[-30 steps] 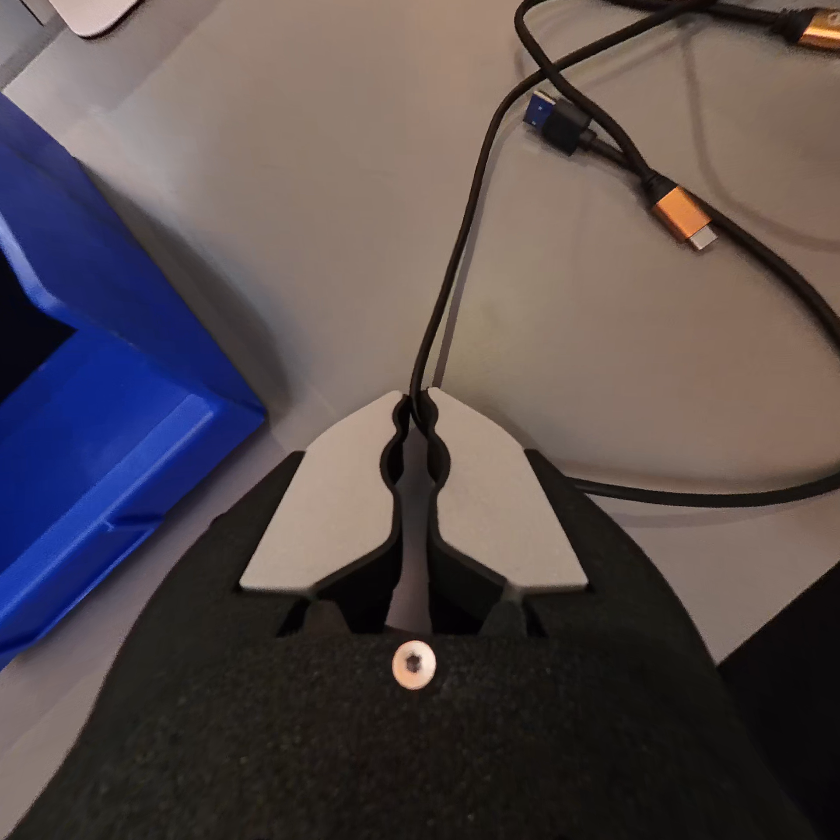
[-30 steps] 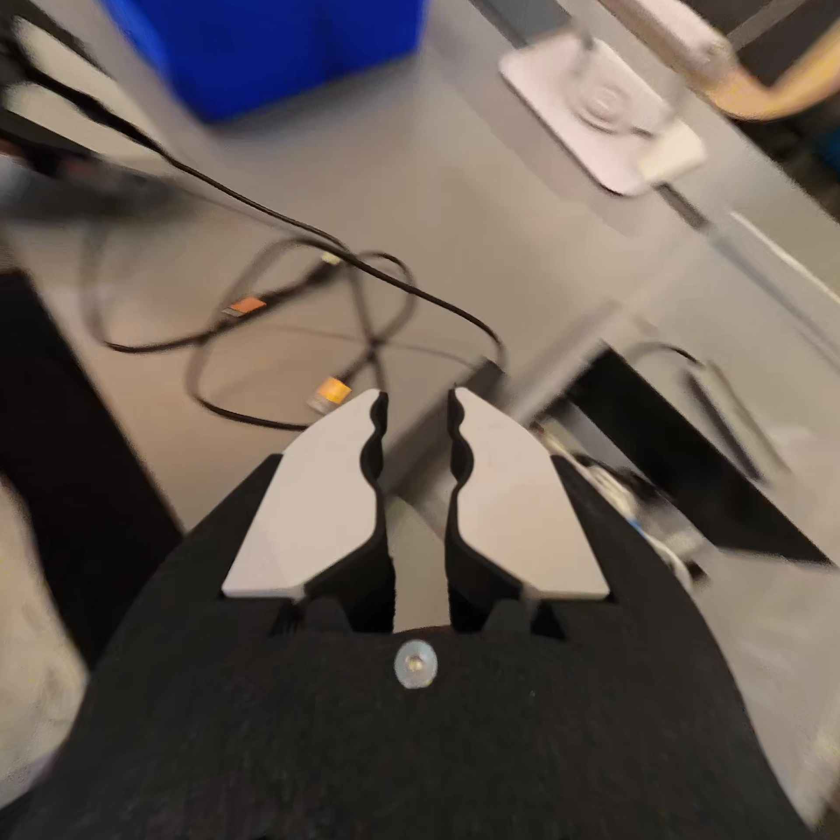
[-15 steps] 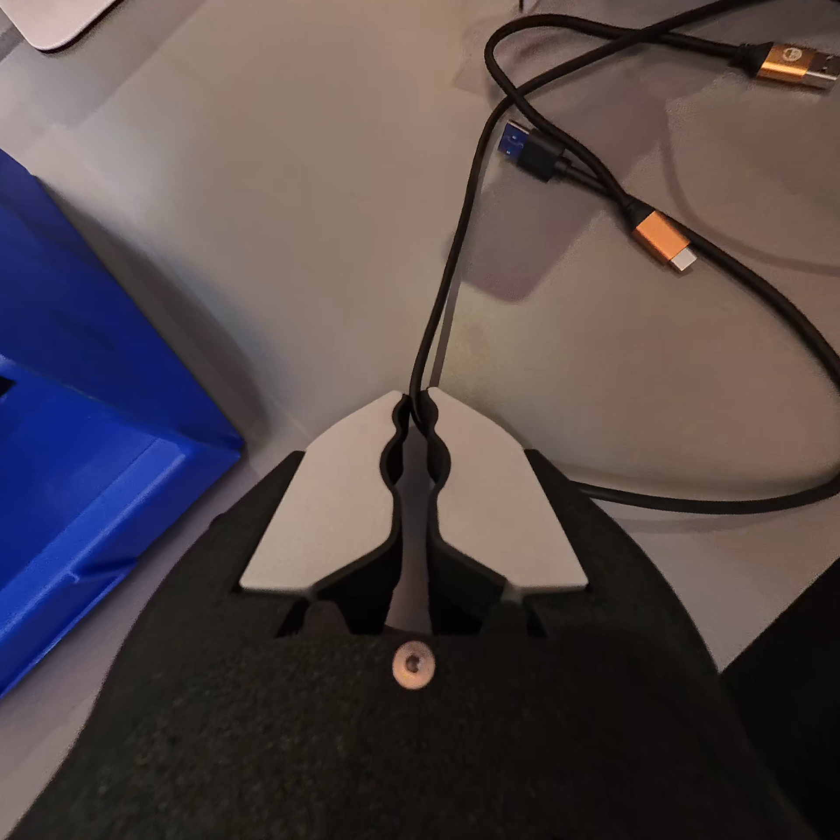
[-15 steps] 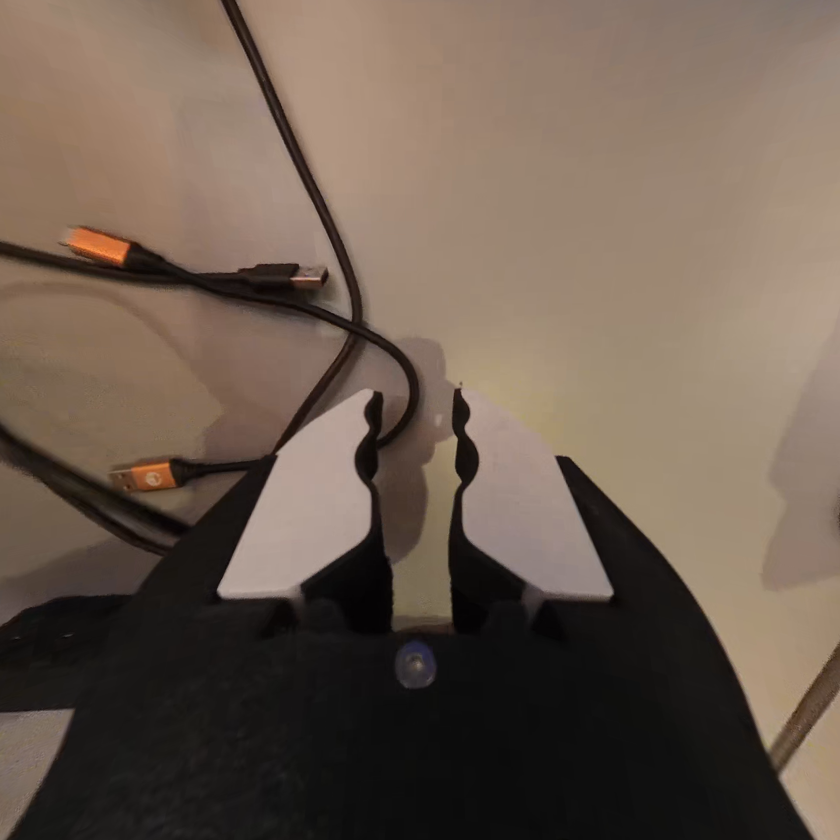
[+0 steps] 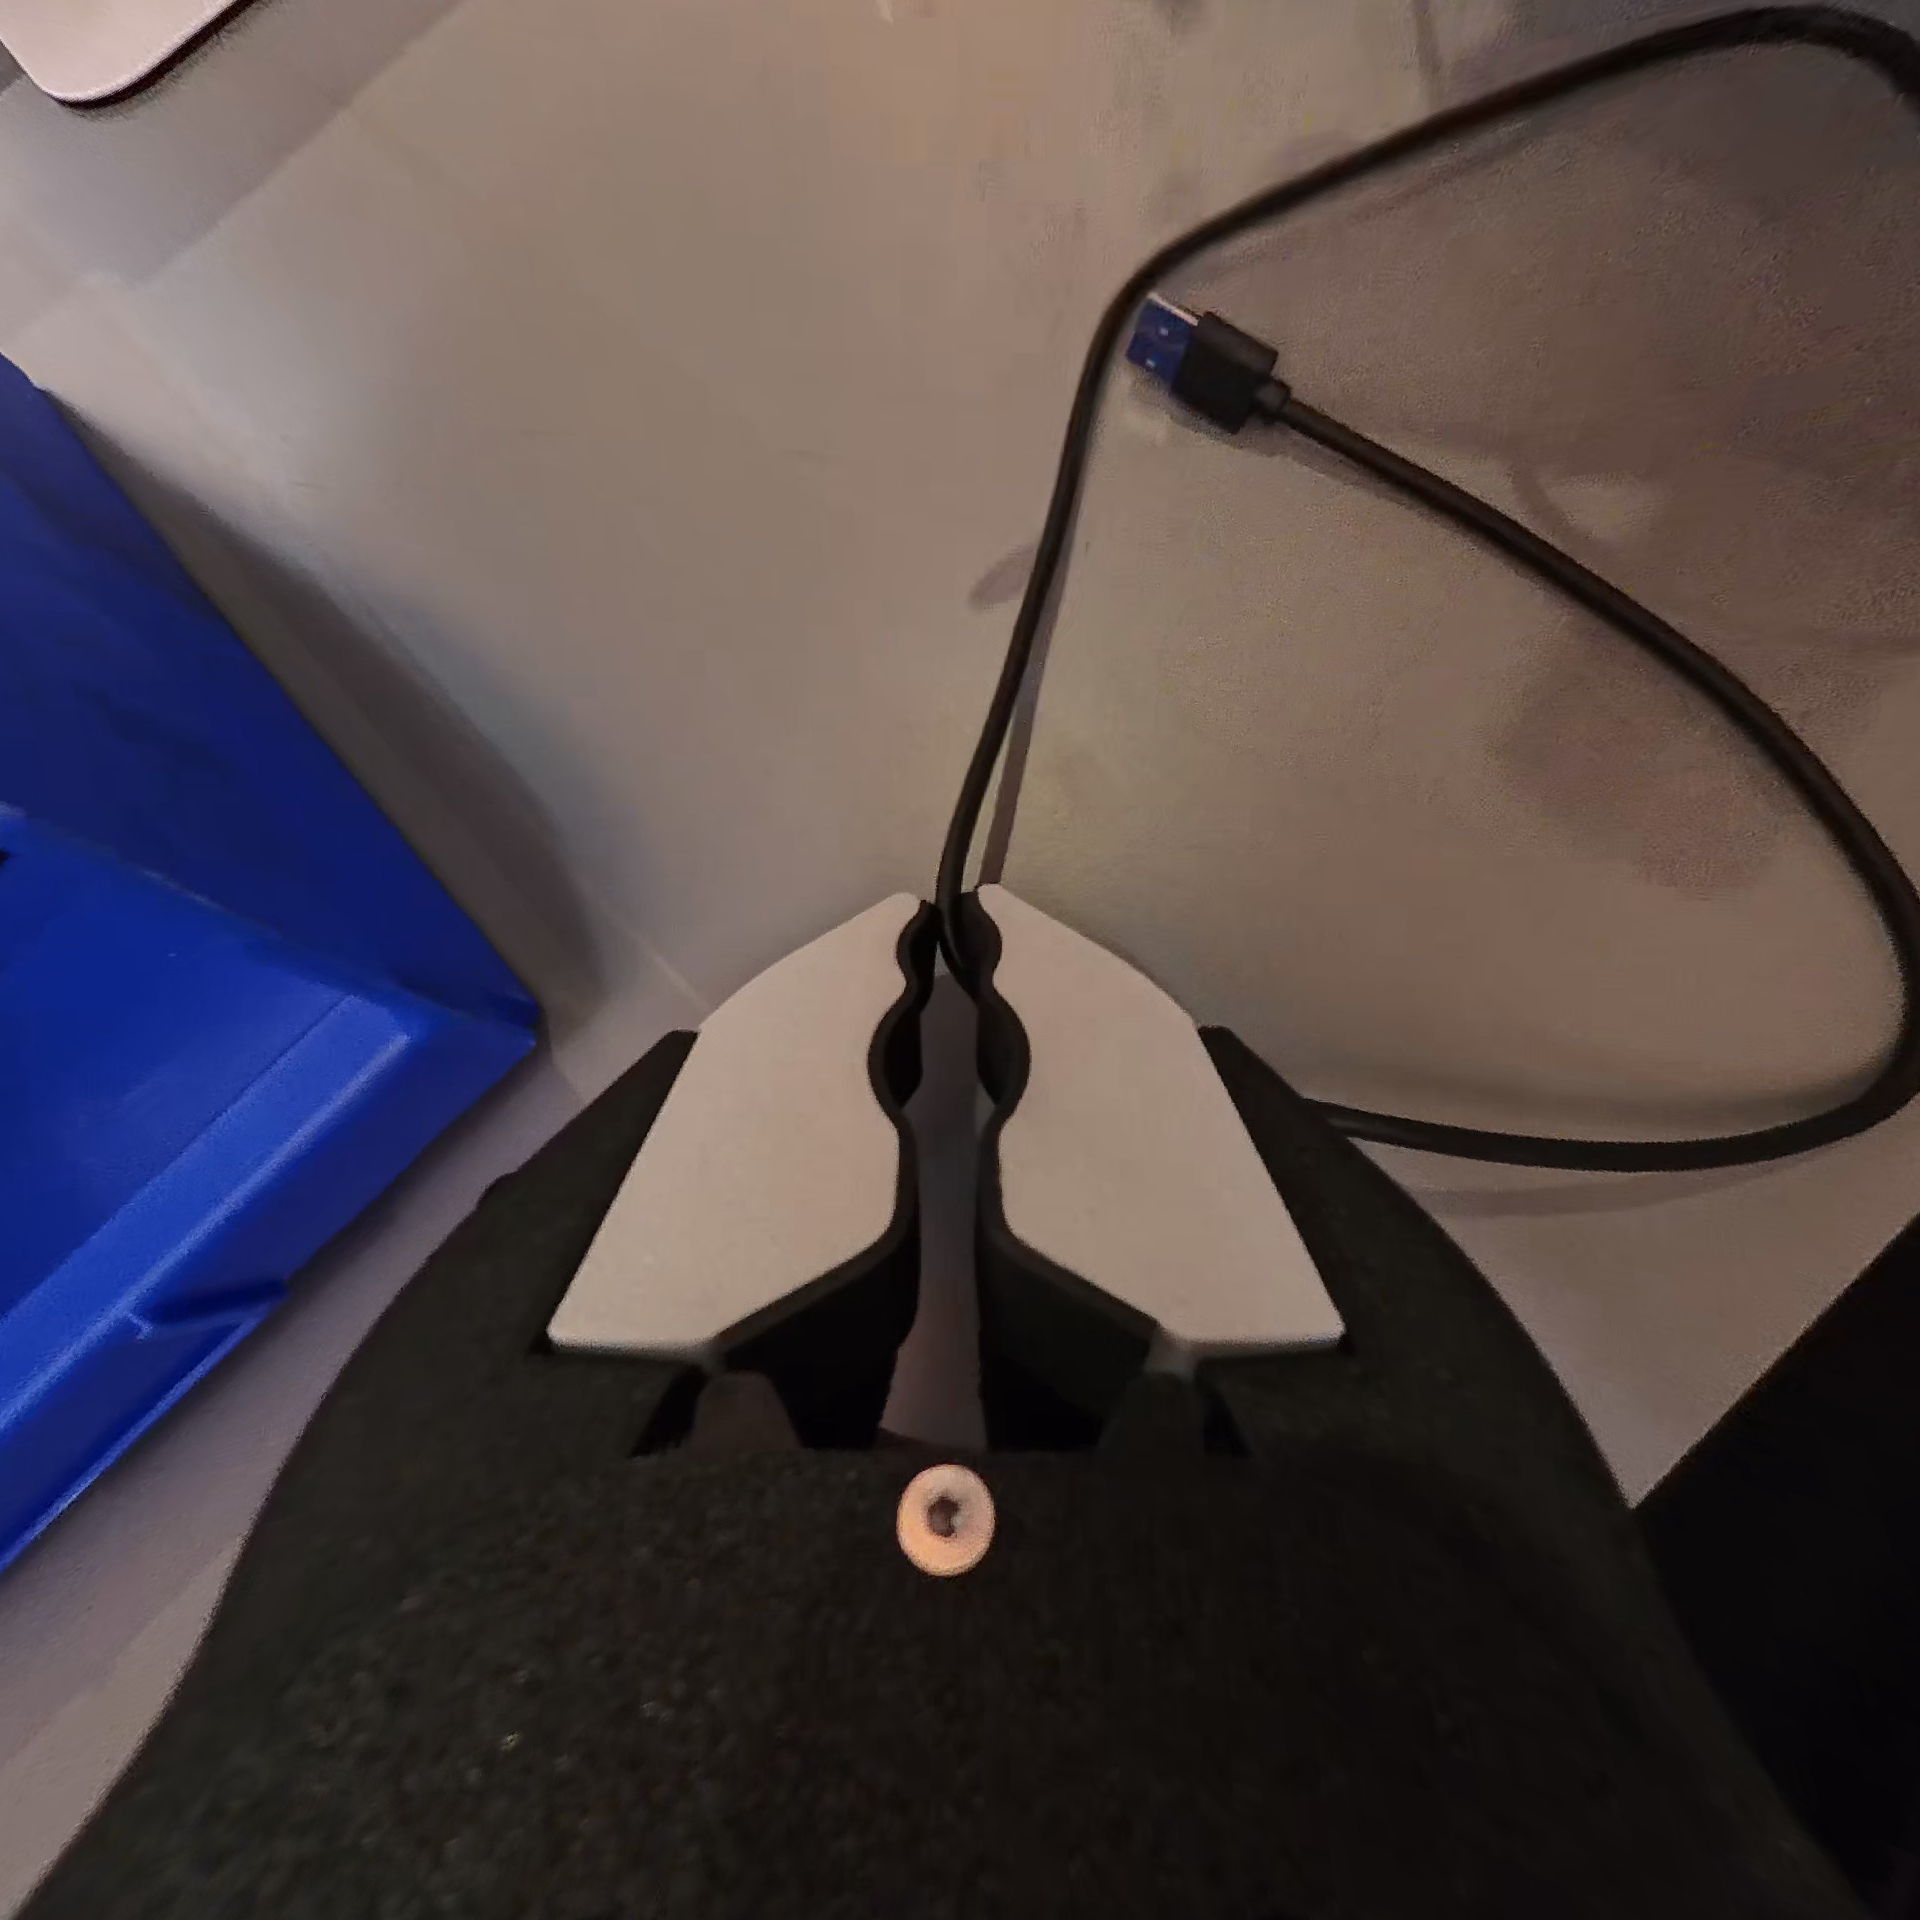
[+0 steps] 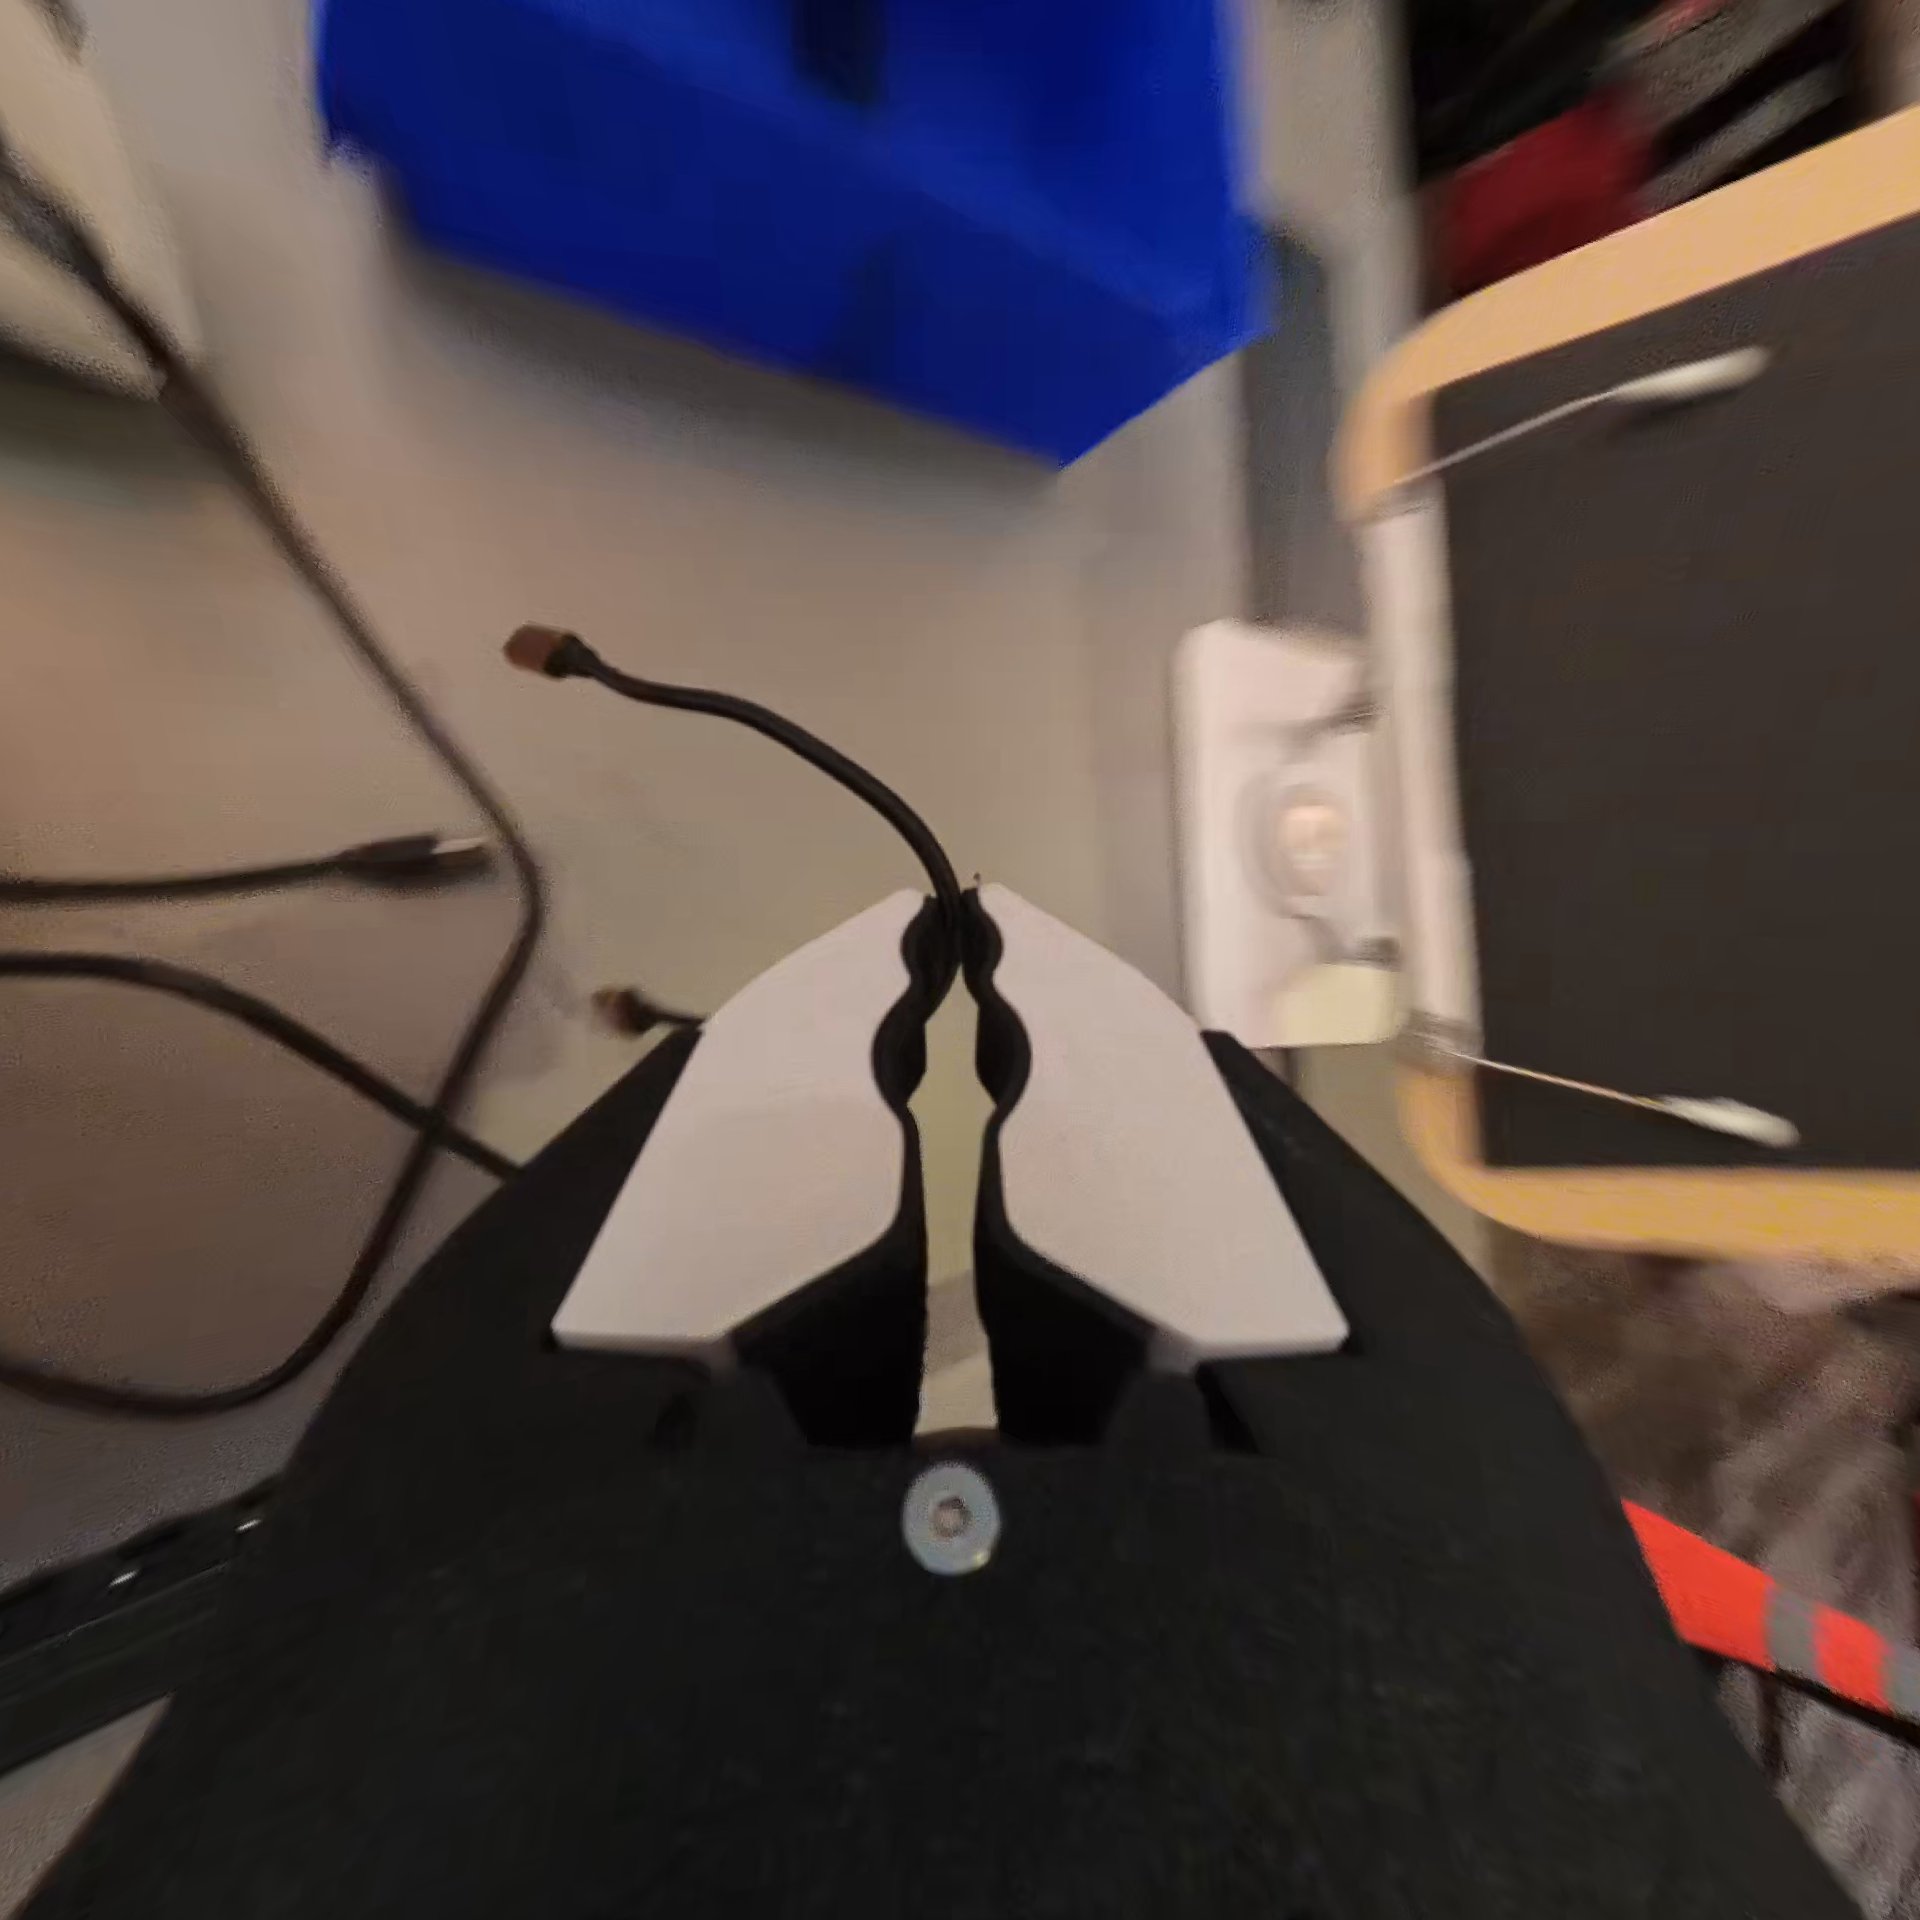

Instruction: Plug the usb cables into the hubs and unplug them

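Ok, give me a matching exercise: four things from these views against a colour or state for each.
Things:
1. left tongs
2. USB plug on the table
3. bin
4. orange-tipped cable

States:
A. lying loose, blue tip
B. blue, at the left edge
C. shut on a black cable
D. pinched by the right tongs, end in the air

Pairs: 1-C, 2-A, 3-B, 4-D

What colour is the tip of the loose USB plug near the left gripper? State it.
Blue: the USB plug has a blue tip and a black housing, clearest in the left wrist view.
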Demonstrator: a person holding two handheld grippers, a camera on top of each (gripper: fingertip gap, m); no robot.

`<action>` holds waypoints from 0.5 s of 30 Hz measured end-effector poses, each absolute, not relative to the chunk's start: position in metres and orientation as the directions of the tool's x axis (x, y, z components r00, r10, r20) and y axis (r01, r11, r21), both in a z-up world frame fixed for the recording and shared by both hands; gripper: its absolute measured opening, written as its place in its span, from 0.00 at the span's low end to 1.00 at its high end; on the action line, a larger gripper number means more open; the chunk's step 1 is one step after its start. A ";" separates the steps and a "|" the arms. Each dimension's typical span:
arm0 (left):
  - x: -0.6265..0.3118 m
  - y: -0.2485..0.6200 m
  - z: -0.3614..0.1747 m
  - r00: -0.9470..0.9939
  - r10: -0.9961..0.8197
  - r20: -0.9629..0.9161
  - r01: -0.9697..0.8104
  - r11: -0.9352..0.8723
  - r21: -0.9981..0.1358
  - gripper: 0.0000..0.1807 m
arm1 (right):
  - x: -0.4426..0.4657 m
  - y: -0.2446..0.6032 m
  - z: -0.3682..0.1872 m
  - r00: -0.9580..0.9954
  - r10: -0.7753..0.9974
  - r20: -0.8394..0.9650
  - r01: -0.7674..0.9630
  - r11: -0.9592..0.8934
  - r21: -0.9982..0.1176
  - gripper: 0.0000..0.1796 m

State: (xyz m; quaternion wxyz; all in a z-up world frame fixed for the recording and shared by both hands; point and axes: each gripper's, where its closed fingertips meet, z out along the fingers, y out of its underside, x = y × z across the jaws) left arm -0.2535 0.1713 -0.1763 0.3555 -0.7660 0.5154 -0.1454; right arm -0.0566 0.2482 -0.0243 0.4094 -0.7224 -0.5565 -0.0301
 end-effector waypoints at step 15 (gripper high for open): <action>-0.251 0.167 -0.176 0.424 -0.888 -0.178 -0.701 -0.197 -0.686 0.02 | 0.214 0.125 0.053 0.854 0.158 0.496 0.490 -0.567 -0.662 0.02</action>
